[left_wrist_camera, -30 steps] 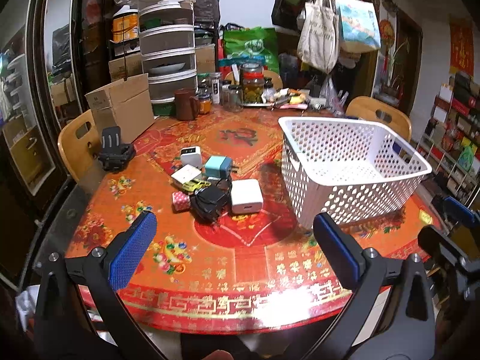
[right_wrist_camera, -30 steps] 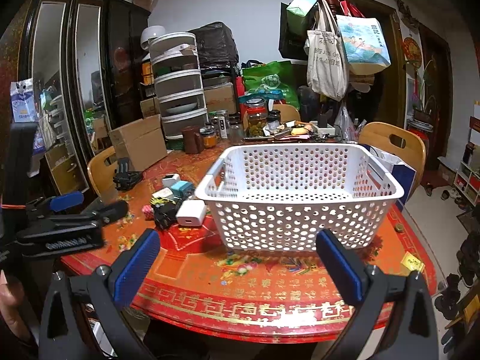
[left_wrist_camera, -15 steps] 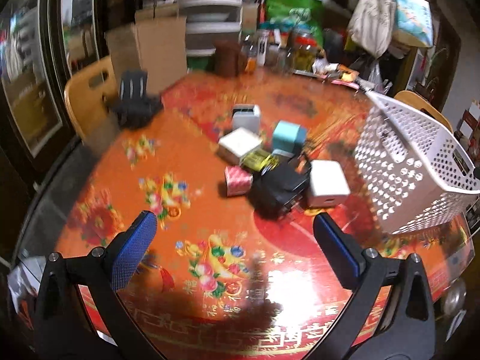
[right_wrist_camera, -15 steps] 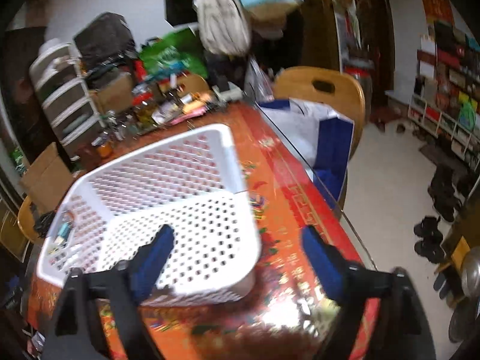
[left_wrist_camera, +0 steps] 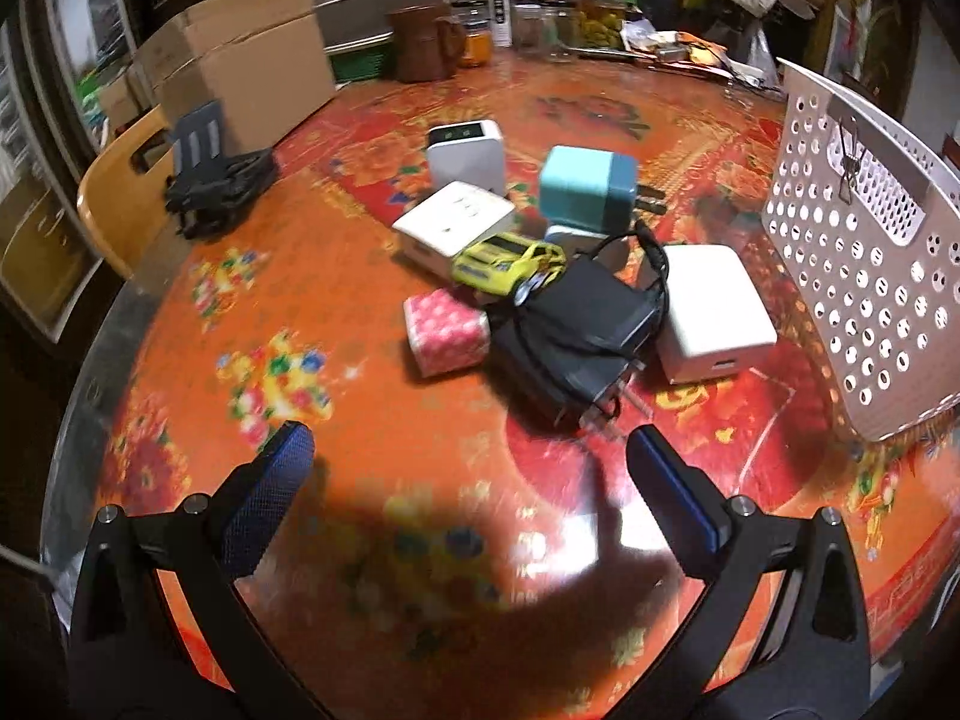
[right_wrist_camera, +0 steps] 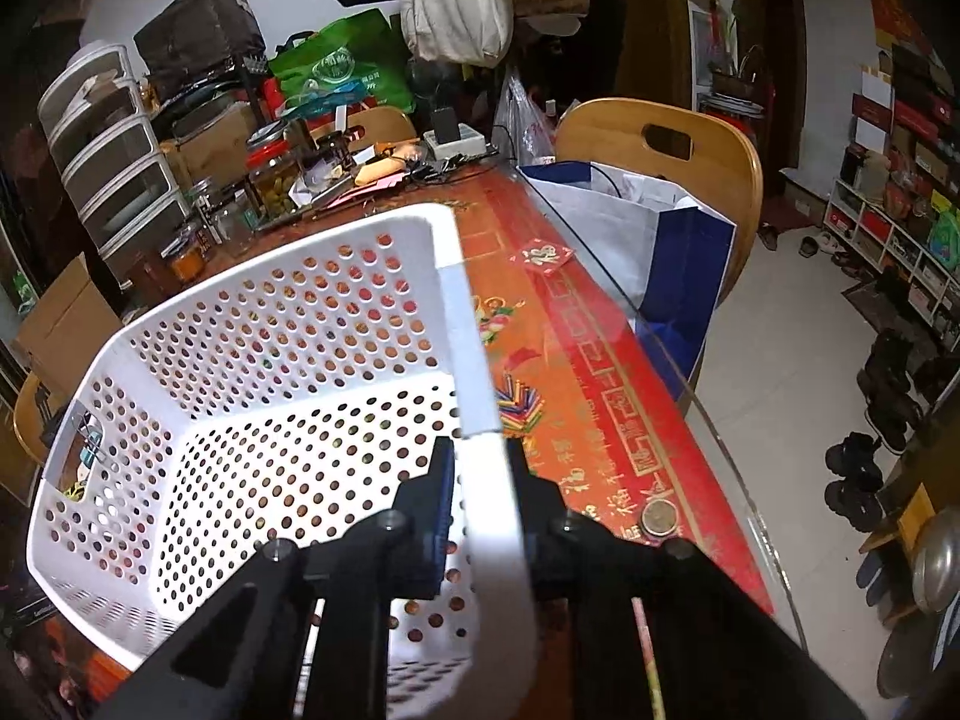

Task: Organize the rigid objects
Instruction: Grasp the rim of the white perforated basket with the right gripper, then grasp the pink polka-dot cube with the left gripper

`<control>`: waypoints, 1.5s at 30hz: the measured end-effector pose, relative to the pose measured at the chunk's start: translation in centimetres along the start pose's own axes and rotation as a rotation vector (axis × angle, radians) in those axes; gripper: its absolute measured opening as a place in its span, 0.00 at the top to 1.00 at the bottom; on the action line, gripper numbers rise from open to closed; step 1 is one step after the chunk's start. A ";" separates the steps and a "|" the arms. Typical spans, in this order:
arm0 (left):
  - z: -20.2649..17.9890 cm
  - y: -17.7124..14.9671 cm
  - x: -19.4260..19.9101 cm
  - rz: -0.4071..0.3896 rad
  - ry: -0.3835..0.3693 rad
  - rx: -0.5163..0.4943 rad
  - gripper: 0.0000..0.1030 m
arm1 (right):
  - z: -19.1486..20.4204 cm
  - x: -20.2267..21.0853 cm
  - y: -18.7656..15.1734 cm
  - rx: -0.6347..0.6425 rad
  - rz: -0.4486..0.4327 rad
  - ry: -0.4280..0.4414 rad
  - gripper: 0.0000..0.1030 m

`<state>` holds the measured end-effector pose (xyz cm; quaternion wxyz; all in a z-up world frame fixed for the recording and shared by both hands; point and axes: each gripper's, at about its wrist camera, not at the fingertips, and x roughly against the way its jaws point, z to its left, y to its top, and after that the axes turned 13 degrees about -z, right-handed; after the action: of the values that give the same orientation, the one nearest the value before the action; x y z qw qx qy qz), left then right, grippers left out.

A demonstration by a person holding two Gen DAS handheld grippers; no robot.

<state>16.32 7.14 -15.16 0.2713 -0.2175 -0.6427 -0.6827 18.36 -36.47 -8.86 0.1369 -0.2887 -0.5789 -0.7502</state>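
A pile of small rigid things lies mid-table in the left wrist view: a black power adapter (left_wrist_camera: 576, 342) with its cord, a white charger (left_wrist_camera: 711, 312), a pink dotted cube (left_wrist_camera: 445, 330), a yellow toy car (left_wrist_camera: 507, 261), a teal plug (left_wrist_camera: 587, 191) and two white adapters (left_wrist_camera: 456, 225). My left gripper (left_wrist_camera: 462, 468) hangs open just in front of the pile, nothing between its fingers. The white perforated basket (left_wrist_camera: 858, 276) stands to the right. In the right wrist view my right gripper (right_wrist_camera: 480, 468) is shut on the basket's rim (right_wrist_camera: 474, 384), one pad inside the wall and one outside.
The round table (left_wrist_camera: 300, 312) has a red patterned cover under glass. Jars, a brown mug (left_wrist_camera: 423, 51) and cardboard boxes (left_wrist_camera: 240, 69) crowd its far side. Wooden chairs (right_wrist_camera: 672, 144) stand around it. A coin (right_wrist_camera: 659, 519) lies near the table's right edge.
My left gripper has dropped and closed in on the pile of small objects. My right gripper swung round to the basket's right rim and shut on it.
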 end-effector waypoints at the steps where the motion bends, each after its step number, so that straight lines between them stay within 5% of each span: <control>1: 0.0 0.2 0.0 0.000 -0.004 -0.002 0.00 | 0.1 0.0 -0.1 -0.001 0.002 0.001 0.87; 7: 2.7 2.0 0.5 -0.058 -0.002 0.047 0.00 | 0.2 0.2 -0.2 -0.008 -0.005 0.000 0.87; 13: 5.0 2.1 -1.1 -0.034 0.001 0.068 0.03 | 0.2 0.3 -0.1 -0.009 -0.015 -0.002 0.87; 21: 5.0 2.0 -4.3 0.013 -0.026 0.074 0.28 | 0.4 0.3 0.1 0.022 -0.009 -0.018 0.87; 32: 4.8 2.2 -6.1 0.011 -0.030 0.079 0.32 | 0.5 0.2 0.1 0.027 -0.005 -0.030 0.87; 38: 4.0 2.5 -6.0 -0.009 -0.081 0.067 0.66 | 0.5 0.1 0.1 0.026 -0.004 -0.032 0.87; 45: 3.5 2.0 -4.0 -0.060 -0.015 0.027 0.66 | 0.7 0.1 0.0 0.034 -0.004 -0.032 0.87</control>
<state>20.49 10.95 -15.98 0.2487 -0.1998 -0.6601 -0.6801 18.48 -35.79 -8.69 0.1312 -0.2973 -0.5943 -0.7357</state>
